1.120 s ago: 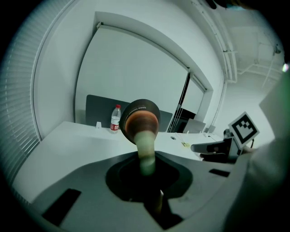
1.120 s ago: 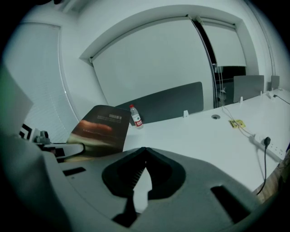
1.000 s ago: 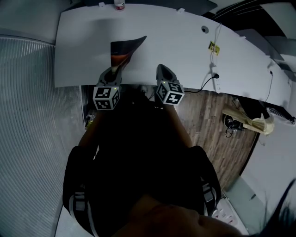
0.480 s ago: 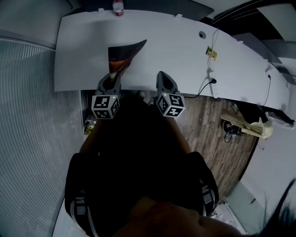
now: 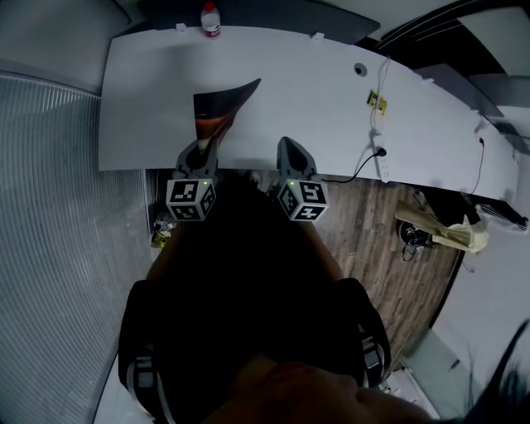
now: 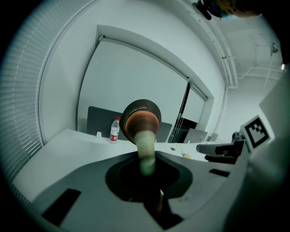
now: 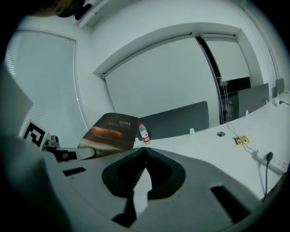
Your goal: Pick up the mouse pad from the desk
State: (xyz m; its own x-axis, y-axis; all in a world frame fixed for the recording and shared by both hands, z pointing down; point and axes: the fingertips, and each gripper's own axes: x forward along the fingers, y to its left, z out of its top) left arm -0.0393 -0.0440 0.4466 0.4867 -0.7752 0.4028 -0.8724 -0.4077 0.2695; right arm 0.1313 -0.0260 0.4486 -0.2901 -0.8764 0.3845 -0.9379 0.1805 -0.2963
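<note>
Left gripper (image 5: 207, 142) is clamped on the near edge of the mouse pad (image 5: 220, 101), which curls up above the desk (image 5: 331, 91) (seemingly clear of it); right gripper (image 5: 289, 149) is closed and empty; a firm pinch and a steady lift suit a floppy pad; a bottle (image 5: 212, 16) stands at the desk's far edge; wood floor (image 5: 373, 232) lies below its near edge.

Dim, cool light; fisheye edges bend strongly.

Head view looks steeply down; both gripper views share the far bottle (image 7: 143, 132).
</note>
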